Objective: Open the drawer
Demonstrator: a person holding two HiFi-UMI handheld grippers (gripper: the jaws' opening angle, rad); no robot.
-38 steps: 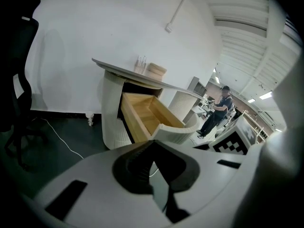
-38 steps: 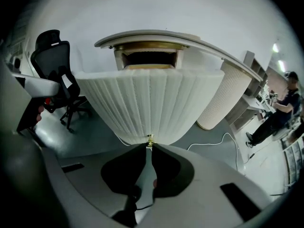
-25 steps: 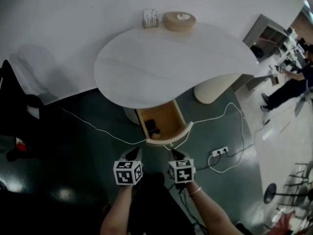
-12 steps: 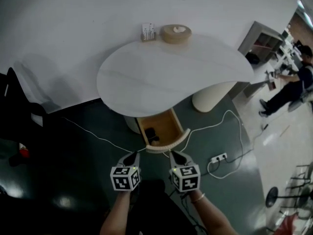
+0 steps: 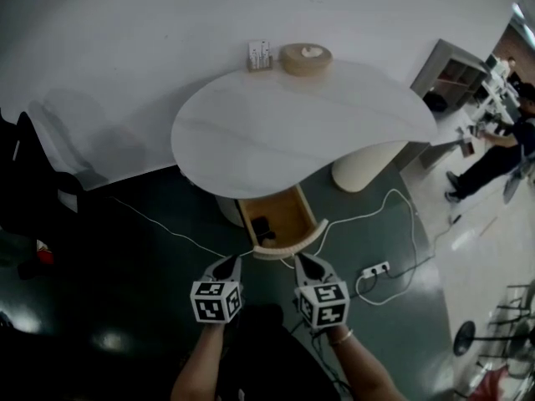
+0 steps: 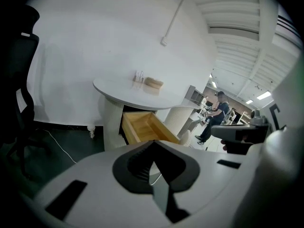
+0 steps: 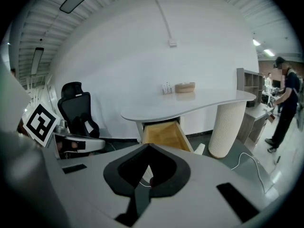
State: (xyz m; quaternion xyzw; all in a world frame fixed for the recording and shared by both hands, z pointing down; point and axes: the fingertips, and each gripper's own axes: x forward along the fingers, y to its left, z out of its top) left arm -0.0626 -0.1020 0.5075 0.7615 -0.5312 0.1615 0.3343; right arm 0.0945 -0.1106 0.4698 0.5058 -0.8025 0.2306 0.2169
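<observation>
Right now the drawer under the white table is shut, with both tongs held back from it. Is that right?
No. The drawer is pulled out, its wooden inside showing, as the head view makes plain. It does sit under the white table, and the left tongs and right tongs are held back from it.

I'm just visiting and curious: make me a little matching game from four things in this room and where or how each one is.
1 drawer
2 round tan box
3 power strip
4 office chair

A white, lying on the floor
B black, with a headrest
C on the tabletop near the wall
D pulled open under the tabletop

Pairs: 1-D; 2-C; 3-A; 4-B
</observation>
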